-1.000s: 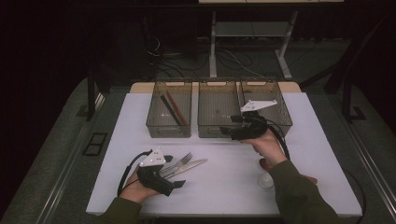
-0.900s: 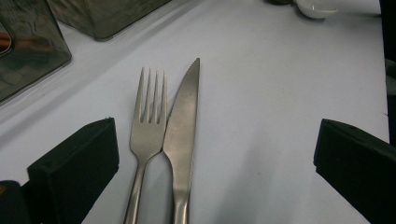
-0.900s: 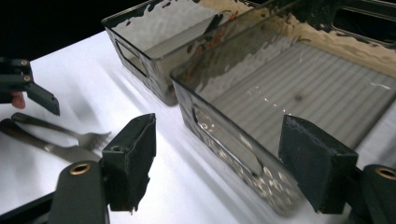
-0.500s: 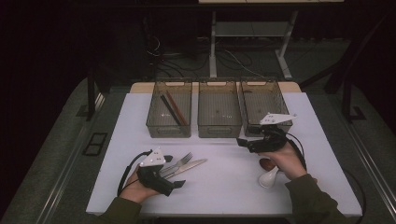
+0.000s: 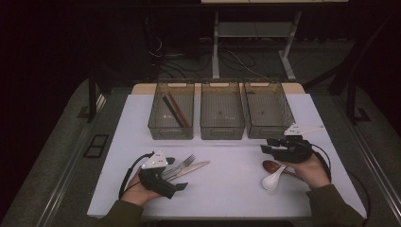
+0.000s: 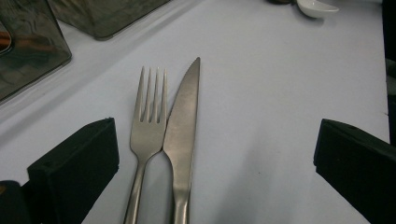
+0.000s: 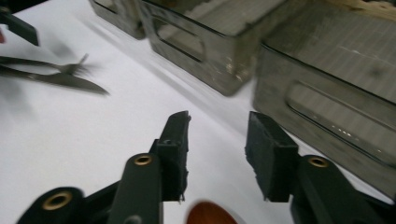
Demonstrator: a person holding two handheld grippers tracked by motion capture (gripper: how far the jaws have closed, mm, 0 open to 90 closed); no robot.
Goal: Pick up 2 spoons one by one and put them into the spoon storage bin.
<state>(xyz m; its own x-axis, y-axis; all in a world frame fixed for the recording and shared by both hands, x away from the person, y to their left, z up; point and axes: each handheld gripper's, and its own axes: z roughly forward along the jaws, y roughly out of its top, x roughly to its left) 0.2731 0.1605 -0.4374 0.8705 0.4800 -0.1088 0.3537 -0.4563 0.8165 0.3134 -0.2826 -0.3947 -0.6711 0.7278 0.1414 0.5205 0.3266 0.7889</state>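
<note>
A steel fork (image 6: 148, 116) and knife (image 6: 184, 121) lie side by side on the white table between the wide-open jaws of my left gripper (image 6: 217, 135), touching neither pad. From above, that left gripper (image 5: 174, 174) rests at the front left. My right gripper (image 5: 267, 146) hovers low in front of the right bin (image 5: 267, 111), just behind a brown wooden spoon (image 5: 271, 165) and a white ceramic spoon (image 5: 273, 180). Its jaws have just been closing and stand partly apart with nothing between them (image 7: 217, 135). The brown spoon bowl (image 7: 210, 215) lies just below them.
Three smoky clear bins stand in a row at the back of the table. The left bin (image 5: 156, 124) holds dark and brown chopsticks (image 5: 174, 111); the middle bin (image 5: 221, 127) is beside it. Table edges run close on the right and front.
My right gripper has come from above the bins to the right and down toward the spoons at the front right, and its jaws have narrowed. The left gripper, fork and knife have stayed put.
</note>
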